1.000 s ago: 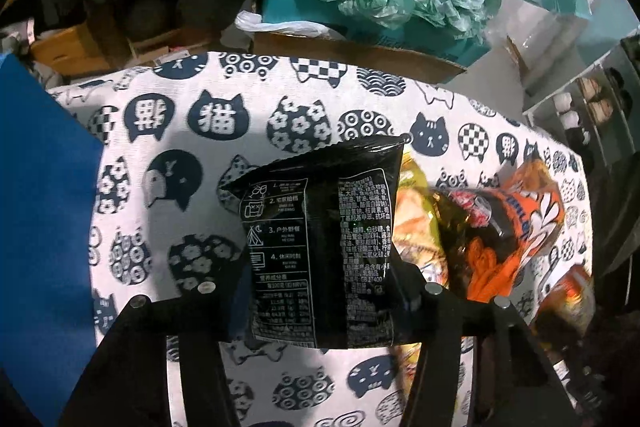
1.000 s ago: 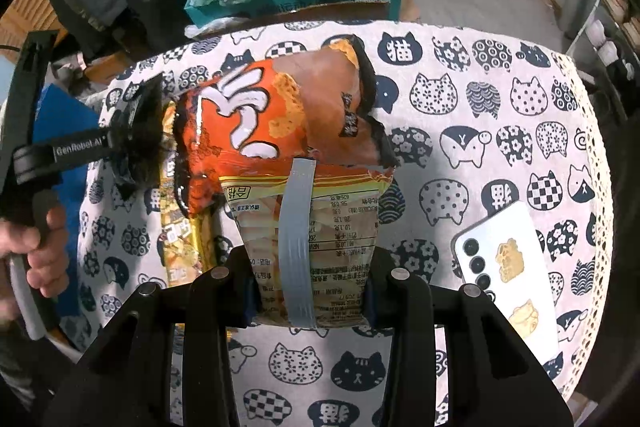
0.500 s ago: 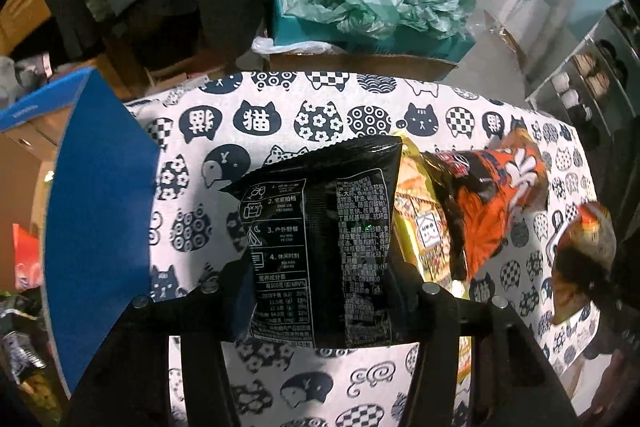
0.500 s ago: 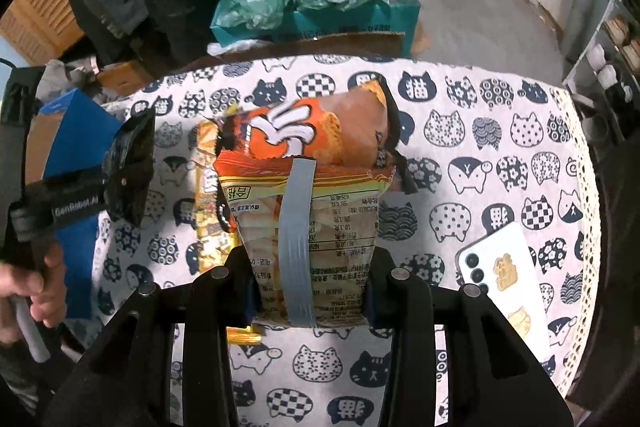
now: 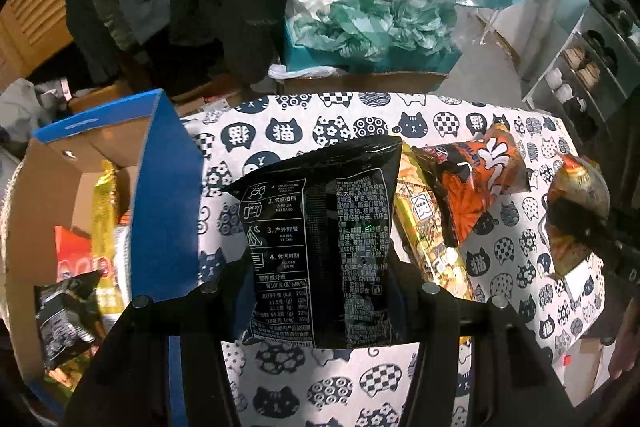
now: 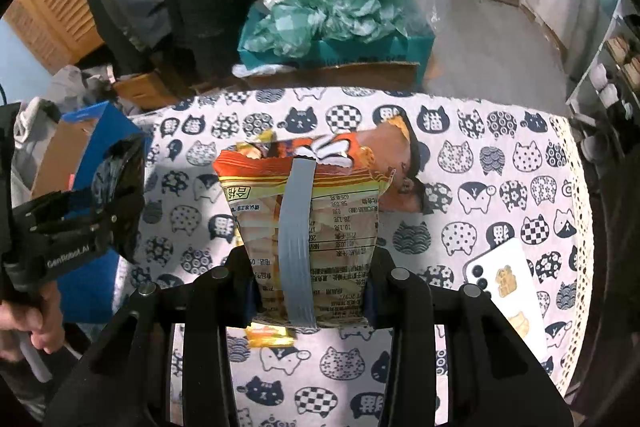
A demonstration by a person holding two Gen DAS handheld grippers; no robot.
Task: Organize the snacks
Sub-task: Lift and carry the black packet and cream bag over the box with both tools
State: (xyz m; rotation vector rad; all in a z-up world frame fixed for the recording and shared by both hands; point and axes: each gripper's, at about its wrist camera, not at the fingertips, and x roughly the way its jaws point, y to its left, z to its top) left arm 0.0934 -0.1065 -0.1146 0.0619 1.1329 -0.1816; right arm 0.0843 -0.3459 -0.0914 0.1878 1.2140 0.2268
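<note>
My left gripper (image 5: 320, 287) is shut on a black snack bag (image 5: 324, 211), held upright above the cat-print tablecloth (image 5: 288, 133). To its left stands an open blue cardboard box (image 5: 160, 195) with several snack packs inside. An orange snack bag (image 5: 476, 187) and a yellow pack (image 5: 432, 243) lie on the cloth to the right. My right gripper (image 6: 311, 279) is shut on a yellow-orange snack bag with a grey strip (image 6: 308, 219), lifted over the orange bag (image 6: 384, 151). In the right wrist view the left gripper (image 6: 80, 227) shows at the left, beside the blue box (image 6: 100, 135).
A white phone (image 6: 504, 287) lies on the cloth at the right. Behind the table sits a teal box of green plastic bags (image 5: 372, 27), with dark clothes hanging to its left. A shoe shelf (image 5: 592, 59) stands at the far right. A hand (image 6: 28, 319) grips the left tool's handle.
Both grippers have risen with their bags still held. In the left view the blue box has come into sight at the left, and the table looks farther away in both views.
</note>
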